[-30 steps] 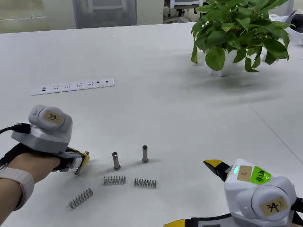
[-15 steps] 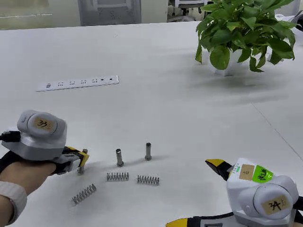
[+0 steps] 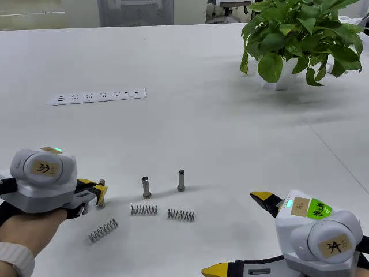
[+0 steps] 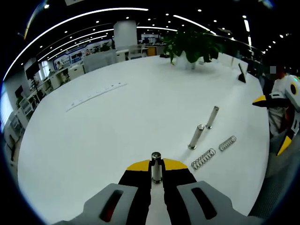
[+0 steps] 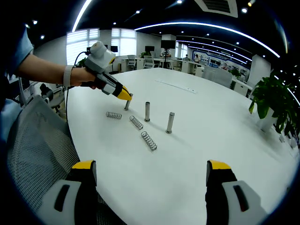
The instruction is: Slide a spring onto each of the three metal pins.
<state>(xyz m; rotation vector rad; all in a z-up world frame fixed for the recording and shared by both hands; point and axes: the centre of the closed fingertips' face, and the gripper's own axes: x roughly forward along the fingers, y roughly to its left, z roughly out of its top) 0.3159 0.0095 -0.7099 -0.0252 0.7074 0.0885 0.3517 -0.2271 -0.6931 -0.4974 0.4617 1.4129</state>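
Steel and short, one metal pin (image 4: 155, 161) sits clamped in the left hand-held gripper (image 4: 156, 169). Just beyond stand two more upright pins (image 4: 196, 137), with three coil springs (image 3: 143, 210) lying loose on the white counter (image 3: 230, 115): none threaded yet. Right hand-held gripper (image 5: 150, 176) gapes wide, empty.

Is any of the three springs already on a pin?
No, all three springs lie loose on the table, and the two standing pins and the pin held in the left gripper are bare.
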